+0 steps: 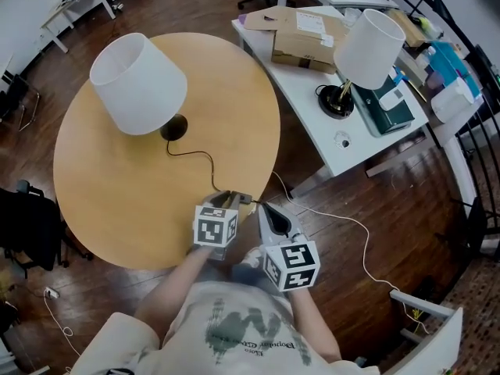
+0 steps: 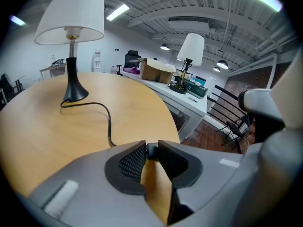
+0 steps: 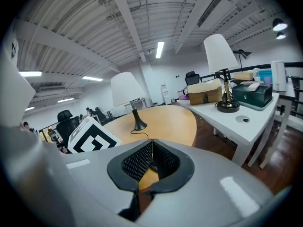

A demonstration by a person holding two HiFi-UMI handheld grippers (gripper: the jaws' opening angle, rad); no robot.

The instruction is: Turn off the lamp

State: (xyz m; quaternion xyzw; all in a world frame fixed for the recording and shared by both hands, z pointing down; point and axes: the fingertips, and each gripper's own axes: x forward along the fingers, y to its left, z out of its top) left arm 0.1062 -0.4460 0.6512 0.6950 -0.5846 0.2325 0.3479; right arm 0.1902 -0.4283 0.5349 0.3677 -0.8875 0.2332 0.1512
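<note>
Down at the near rim of the round wooden counter (image 1: 117, 201) we hold the left gripper (image 1: 229, 199) pinched on the small black switch (image 2: 151, 150) that sits in the lamp's cord (image 1: 200, 157). In the left gripper view both ribbed pads (image 2: 135, 162) press on the switch from either side, and only its dark end shows between their tips. Beyond the left gripper the cord snakes away across the wood to the black base (image 1: 173, 127) of the lamp (image 1: 141, 84), which stands upright well ahead and a little to the left, its white shade (image 2: 71, 13) above the slim stem.

Just beside the left gripper, on its right, we hold the right gripper (image 1: 262, 207) over the same rim. Its jaws are pressed together at the tips; the right gripper view shows the two mesh pads (image 3: 137, 162) meeting in a thin line. We cannot tell whether anything is caught there. A strip of wood and something dark show in the gap lower down.

Farther off to the right of both grippers stands a white counter (image 1: 351, 151) on the dark wooden floor (image 1: 391, 209). It carries a second lamp (image 1: 369, 47) and a cardboard box (image 1: 308, 33).
</note>
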